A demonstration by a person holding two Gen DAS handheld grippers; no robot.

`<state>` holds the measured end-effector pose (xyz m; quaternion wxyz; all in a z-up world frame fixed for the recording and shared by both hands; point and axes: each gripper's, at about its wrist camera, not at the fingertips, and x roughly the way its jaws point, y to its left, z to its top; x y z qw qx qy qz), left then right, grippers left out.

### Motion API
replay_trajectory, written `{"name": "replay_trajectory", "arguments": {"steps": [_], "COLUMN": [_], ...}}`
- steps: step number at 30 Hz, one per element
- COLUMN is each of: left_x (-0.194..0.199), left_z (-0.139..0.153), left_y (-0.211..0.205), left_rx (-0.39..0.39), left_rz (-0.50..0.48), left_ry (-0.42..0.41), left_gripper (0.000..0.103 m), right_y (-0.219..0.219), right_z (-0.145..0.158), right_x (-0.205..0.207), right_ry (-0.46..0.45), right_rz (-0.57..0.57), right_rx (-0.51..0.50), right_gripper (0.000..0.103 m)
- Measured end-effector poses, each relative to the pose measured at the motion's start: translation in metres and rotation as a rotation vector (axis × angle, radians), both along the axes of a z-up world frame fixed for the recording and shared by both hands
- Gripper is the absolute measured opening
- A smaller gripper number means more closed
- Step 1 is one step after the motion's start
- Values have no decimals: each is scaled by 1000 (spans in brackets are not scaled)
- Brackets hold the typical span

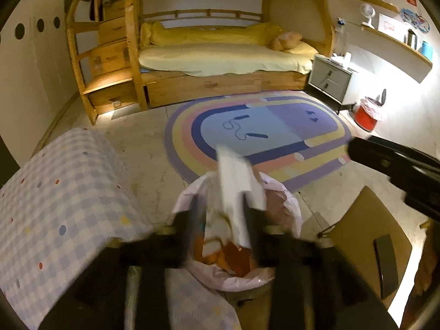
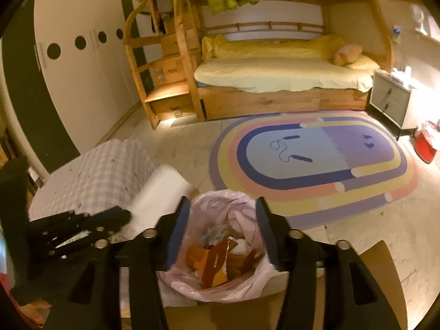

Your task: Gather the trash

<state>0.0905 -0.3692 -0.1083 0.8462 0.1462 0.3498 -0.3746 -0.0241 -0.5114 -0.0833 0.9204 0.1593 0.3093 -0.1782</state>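
The left gripper [image 1: 220, 220] fills the foreground of its own view, directly above the lined bin [image 1: 286, 203]. Its jaws are spread. A crumpled white paper [image 1: 236, 189] stands between the fingers, against the right-hand finger [image 1: 254, 220]; motion blur prevents confirming whether it is still touched or already loose. It is not pinched.

The right gripper [image 2: 222, 231] hangs over the same bin [image 2: 247, 283], jaws wide apart and empty, the two fingers framing the bin mouth from above. In this view the white paper [image 2: 162, 189] appears at the left, just ahead of the left gripper [image 2: 110, 225], beside the bin's rim rather than plainly over its opening.

Progress: the pink bag [image 2: 220, 206] already contains waste, including brown card pieces [image 2: 217, 264] and light scraps. The paper is judged to be mid-deposit; that step is not yet confirmed complete. Whether it lands inside or catches the rim cannot be determined.

Remaining items: small dark objects and a thin cord lie on the oval rug [image 1: 264, 126], well away from both grippers; whether they count as trash cannot be told. A second, red bin [image 1: 367, 115] stands by the nightstand [image 1: 328, 78], far from the work. The checked cloth [image 1: 55, 192] lies just beside the bin.
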Motion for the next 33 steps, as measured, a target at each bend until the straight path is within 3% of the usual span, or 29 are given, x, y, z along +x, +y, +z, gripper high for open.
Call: {"name": "replay_trajectory", "arguments": {"steps": [5,10,13,18,24,33], "left_x": [-1,-11,-21,-38,-59,-97], "left_z": [16,43,59,80,96,101], "left_y": [30,84,121,189,258,340], "left_rx": [-12,-16,-6,19,69,123], "left_rz": [68,157,225,360,533,710], "left_ry": [1,-31,-43,-25,-17,-4], "left_gripper": [61,83,95,96,96,96], "right_y": [13,40,69,120,185,243], "right_z": [13,27,39,61,88,106], "right_x": [-12,-22,-27,-32,-42,-58], "right_ry": [-20,-19,-9,8,5,33], "right_rz": [28,85,137,244,370,440], "right_rx": [28,60,64,58,-29,-129], "right_gripper": [58,87,89,92,94,95]}}
